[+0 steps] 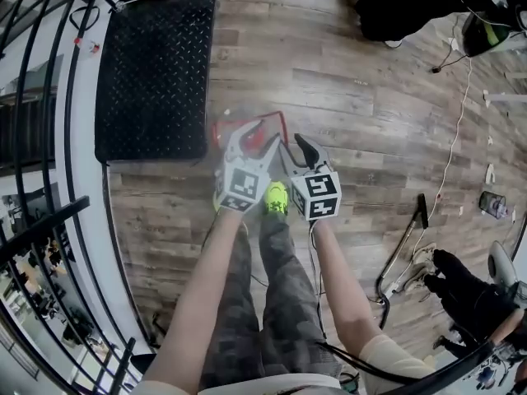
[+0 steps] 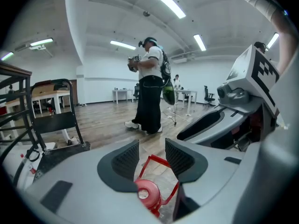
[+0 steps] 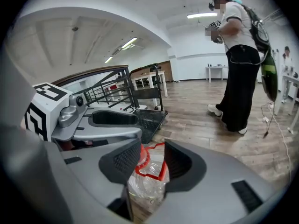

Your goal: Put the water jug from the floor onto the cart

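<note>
Clear water jug [image 3: 145, 184], red cap [image 2: 146, 193]

Left forearm [image 1: 202, 286], right forearm [image 1: 338, 270]: both stretched down and ahead, converging toward wrists. Left gripper [image 1: 247, 141]: tilted downward-forward, jaws wide apart. Right gripper [image 1: 300, 151]: just beside left gripper, similar tilt, jaws wide apart. Marker cubes [image 1: 241, 186] face up toward head camera.

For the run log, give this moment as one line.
left claw: open over red cap of water jug | right claw: open over water jug | water jug: on floor, not yet on cart
</note>
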Demonstrator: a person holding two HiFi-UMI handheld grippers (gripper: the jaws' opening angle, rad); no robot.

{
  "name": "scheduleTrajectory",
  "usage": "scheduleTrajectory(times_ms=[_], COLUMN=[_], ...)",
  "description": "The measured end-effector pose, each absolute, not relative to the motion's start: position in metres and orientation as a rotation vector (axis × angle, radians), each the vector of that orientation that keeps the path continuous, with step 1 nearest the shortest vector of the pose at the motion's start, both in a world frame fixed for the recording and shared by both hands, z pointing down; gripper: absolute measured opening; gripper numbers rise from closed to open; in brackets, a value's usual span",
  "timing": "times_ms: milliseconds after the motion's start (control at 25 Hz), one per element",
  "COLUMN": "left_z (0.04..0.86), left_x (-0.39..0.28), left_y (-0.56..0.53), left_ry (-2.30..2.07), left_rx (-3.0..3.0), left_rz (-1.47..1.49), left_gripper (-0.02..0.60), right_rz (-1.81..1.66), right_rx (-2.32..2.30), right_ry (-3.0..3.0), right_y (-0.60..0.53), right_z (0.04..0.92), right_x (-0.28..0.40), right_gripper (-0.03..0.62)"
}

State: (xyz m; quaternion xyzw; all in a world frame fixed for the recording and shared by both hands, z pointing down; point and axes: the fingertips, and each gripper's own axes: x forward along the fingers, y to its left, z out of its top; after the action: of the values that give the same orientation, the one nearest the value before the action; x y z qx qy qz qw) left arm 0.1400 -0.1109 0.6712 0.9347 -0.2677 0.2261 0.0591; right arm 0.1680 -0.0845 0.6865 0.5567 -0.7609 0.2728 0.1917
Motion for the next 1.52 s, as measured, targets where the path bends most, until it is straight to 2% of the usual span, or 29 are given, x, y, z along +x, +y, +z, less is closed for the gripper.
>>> scheduleTrajectory(times_ms=[360, 600, 840, 1360, 1520], left_z=[0.734, 0.749, 0.762, 0.755, 0.753], left_x=[0.158, 0.160, 0.157, 0.164, 0.161], left_y=[-0.131, -0.142, -0.141, -0.161, -0.166], left_ry=[-0.696, -0.725, -0.665, -0.756, -0.802], left_rx=[2.782, 2.773, 2.778, 2.817, 2.800], left_rz=[0.909, 0.933, 1.091, 0.800, 0.729], left_gripper=[0.152, 0.152, 0.152, 0.152, 0.152], right_rz=[0.862, 0.908, 0.966, 0.989, 0.967], right_rx=[1.511, 1.482, 1.418, 1.399, 1.420], right_ry=[-2.060, -2.066, -2.055, -2.081, -2.089], right_y=[-0.105, -0.116, -0.122, -0.140, -0.146], right_z=[0.747, 0.765, 0.784, 0.805, 0.804], right_x=[0.184, 0.185, 0.183, 0.172, 0.172], right_gripper=[0.138, 0.138, 0.138, 0.137, 0.089])
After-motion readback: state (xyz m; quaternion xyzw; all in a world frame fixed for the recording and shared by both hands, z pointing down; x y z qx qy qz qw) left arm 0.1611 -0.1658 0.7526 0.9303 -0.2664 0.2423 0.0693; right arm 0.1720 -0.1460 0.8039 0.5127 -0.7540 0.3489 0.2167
